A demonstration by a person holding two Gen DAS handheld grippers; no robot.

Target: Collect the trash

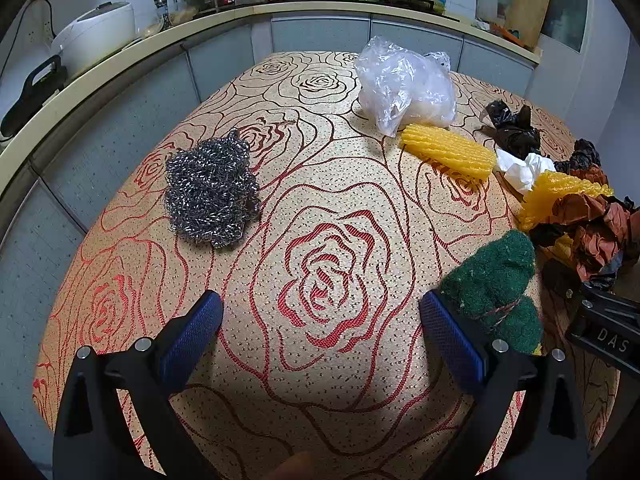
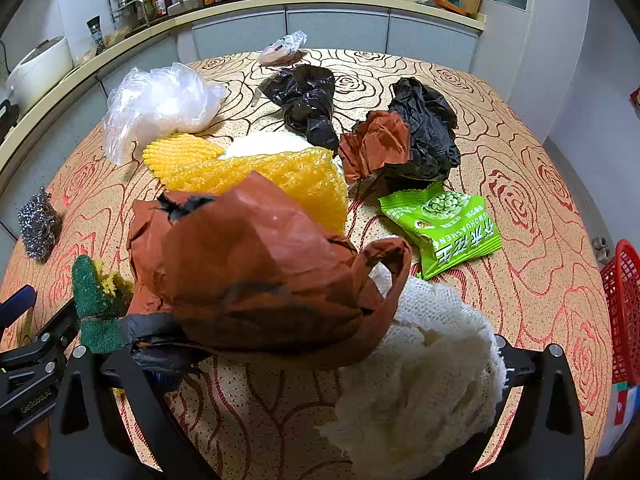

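A rose-patterned table (image 1: 320, 184) strewn with kitchen waste is shown through both wrist cameras. The left gripper (image 1: 320, 332) is seen spread wide and empty above the cloth; ahead and to its left lies a steel-wool scourer (image 1: 212, 192), springy and light, best taken by squeezing its bulk from both sides. Just outside its right finger a green scouring pad (image 1: 496, 280) is touching the fingertip; it is judged soft but rough, easily pinched across its bound waist. Farther ahead and to the right a clear plastic bag (image 1: 404, 84) is seen, with yellow foam netting (image 1: 448, 148) just below it; both are featherweight, and the film is likely slippery unless a gathered fold is seized. In the right wrist view, the right gripper (image 2: 320, 364) is filled by a crumpled brown bag (image 2: 256, 272) with a white foam net (image 2: 424, 364) bunched against its right finger; the fingertips are hidden, so whether the bundle is actually clamped cannot be told. Ahead of it more yellow netting, black bags (image 2: 308, 100) and, ahead and to the right, a green snack packet (image 2: 444, 228) are seen, the last flat, crinkly and best lifted by an edge. At the far right a red basket (image 2: 624, 312) is visible beyond the table edge, presumably the receptacle.
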